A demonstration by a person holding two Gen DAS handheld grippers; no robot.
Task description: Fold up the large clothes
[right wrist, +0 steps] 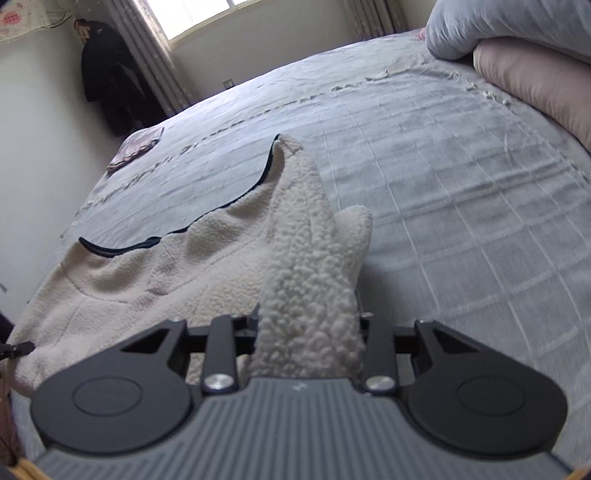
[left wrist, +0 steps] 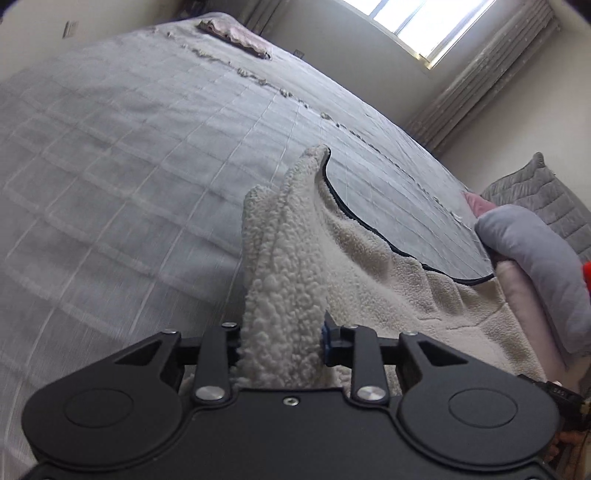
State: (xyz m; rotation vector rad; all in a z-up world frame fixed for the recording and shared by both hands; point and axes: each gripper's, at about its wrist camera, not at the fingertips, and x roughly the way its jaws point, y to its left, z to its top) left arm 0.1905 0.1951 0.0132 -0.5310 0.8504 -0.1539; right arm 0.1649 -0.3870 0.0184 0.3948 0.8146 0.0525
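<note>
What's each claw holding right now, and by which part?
Both hold the cream fleece garment. The left claw and the right claw are each shut on a bunched fold of it; which part of the garment cannot be told.

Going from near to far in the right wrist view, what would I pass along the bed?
Right gripper clamped on the cream fleece garment → grey bedspread → small pink folded cloth → dark coat hanging in the corner → window.
</note>
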